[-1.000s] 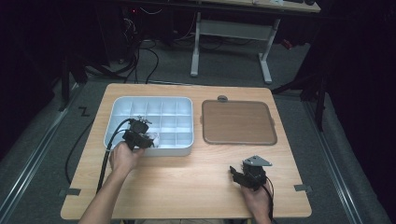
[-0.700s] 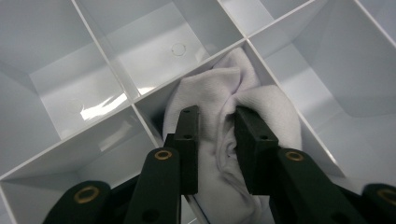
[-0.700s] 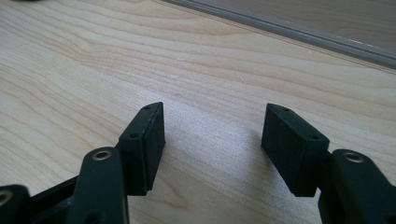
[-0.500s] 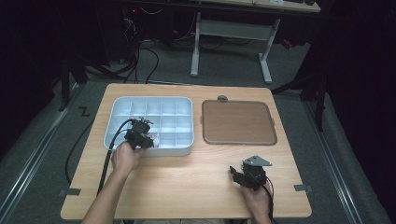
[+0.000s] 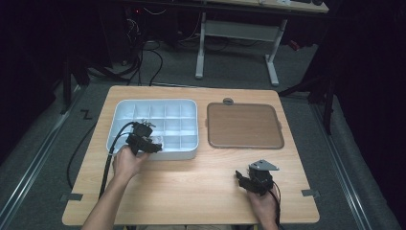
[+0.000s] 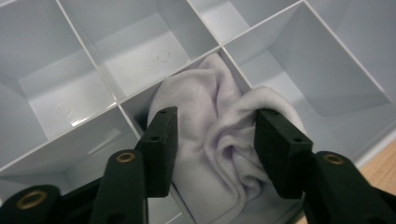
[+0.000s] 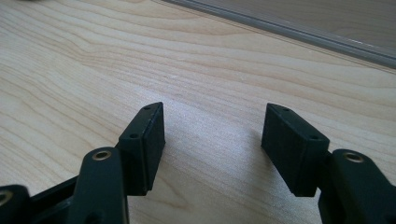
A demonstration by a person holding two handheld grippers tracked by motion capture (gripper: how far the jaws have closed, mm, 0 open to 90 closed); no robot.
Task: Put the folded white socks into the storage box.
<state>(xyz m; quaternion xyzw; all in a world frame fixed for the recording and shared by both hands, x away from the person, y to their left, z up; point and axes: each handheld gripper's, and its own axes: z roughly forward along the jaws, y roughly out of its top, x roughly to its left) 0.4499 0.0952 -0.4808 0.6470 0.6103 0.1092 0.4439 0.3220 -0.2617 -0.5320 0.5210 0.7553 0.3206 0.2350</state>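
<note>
Cloth (image 6: 219,154) bunched in a tray (image 6: 116,51) cell, between left tongs (image 6: 217,140). Just opened, pads barely off it. Right tongs (image 7: 212,149) apart over bare table (image 7: 140,56).

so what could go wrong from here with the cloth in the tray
The left gripper has just been opening, and the white cloth lies between its jaws, so it could snag and lift out as the hand withdraws. The cloth bulges over the divider of the tray and may spill into the next compartment.

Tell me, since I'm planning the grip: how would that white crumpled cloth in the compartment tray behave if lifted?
The white crumpled cloth would probably go floppy and drape, judging by its soft folds. It looks light. Bunched inside the pale plastic compartment tray, it seems unlikely to roll.
</note>
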